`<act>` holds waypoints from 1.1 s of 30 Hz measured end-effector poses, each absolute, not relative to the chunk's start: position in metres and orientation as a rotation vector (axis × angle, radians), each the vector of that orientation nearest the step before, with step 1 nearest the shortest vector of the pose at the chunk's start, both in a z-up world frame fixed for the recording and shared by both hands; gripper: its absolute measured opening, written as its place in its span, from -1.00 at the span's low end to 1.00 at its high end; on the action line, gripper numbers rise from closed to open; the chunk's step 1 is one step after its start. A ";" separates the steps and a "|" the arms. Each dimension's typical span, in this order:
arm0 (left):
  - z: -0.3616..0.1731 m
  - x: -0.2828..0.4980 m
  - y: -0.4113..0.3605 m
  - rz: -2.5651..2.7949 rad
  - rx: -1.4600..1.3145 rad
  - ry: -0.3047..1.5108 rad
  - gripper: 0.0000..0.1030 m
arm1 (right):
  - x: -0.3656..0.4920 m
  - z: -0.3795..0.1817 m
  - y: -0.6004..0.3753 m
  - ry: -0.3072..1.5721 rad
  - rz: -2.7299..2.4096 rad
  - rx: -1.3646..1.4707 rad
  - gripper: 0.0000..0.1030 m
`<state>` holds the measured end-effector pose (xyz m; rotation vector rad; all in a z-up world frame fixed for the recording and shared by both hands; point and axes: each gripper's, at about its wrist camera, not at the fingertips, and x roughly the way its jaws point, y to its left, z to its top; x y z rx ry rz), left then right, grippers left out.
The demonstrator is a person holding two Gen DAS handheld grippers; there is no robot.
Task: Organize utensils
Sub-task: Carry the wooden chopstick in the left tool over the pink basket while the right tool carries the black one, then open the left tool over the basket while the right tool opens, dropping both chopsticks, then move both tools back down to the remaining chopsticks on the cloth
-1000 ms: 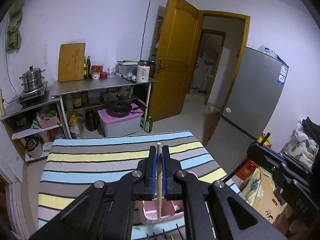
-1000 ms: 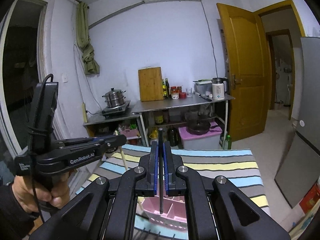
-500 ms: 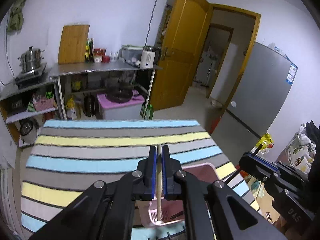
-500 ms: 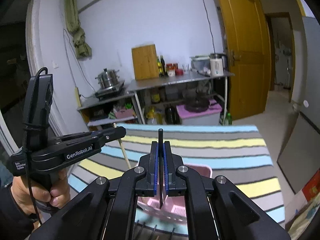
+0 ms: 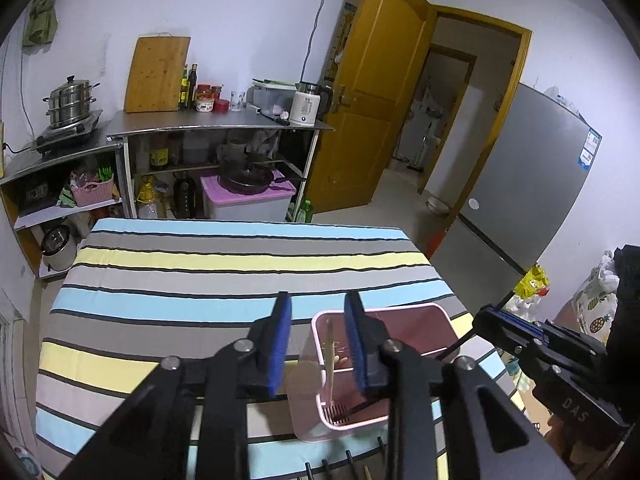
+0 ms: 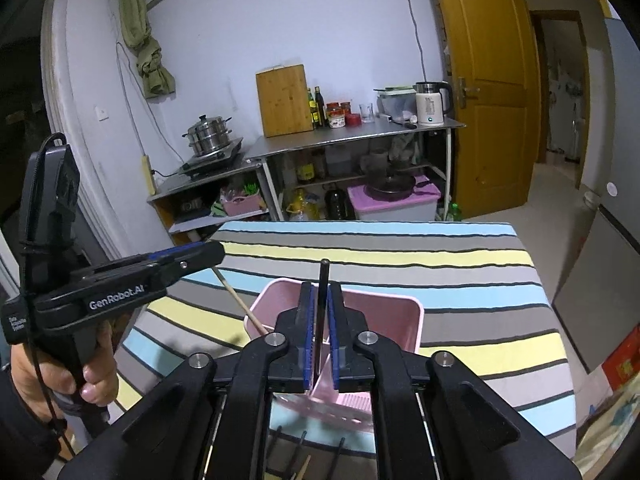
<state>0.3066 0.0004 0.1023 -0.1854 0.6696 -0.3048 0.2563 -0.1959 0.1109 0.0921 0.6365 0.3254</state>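
Observation:
A pink utensil basket (image 5: 420, 320) stands on the striped tablecloth (image 5: 200, 272) near the front right; it also shows in the right wrist view (image 6: 372, 308). My left gripper (image 5: 318, 340) is open just above the basket's left side, and a wooden chopstick (image 5: 330, 360) leans loose inside the basket between its jaws. The chopstick also shows in the right wrist view (image 6: 240, 304). My right gripper (image 6: 320, 328) is shut on a black chopstick (image 6: 323, 280), held upright over the basket. The left gripper's body (image 6: 120, 276) shows at the left there.
Several dark utensil tips (image 5: 348, 464) lie at the table's near edge. A steel shelf unit (image 5: 216, 128) with pots, bottles and a kettle stands behind the table. A grey fridge (image 5: 528, 184) is at the right, a yellow door (image 5: 380, 92) beyond.
My left gripper has opened and let go of the wooden chopstick, which now rests in the basket. Both grippers have tilted down toward the basket. The right stays shut on its black chopstick.

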 end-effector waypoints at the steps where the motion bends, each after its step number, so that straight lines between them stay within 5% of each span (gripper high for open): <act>1: 0.104 0.304 0.002 -0.303 -0.185 0.665 -0.40 | 0.253 0.113 -0.197 0.630 0.327 0.094 -0.69; 14: 0.112 0.234 0.016 -0.271 -0.176 0.593 -0.34 | 0.186 0.130 -0.213 0.532 0.301 0.103 -0.56; 33: 0.039 0.125 0.002 -0.266 -0.140 0.675 -0.34 | 0.091 0.057 -0.230 0.640 0.312 0.151 -0.56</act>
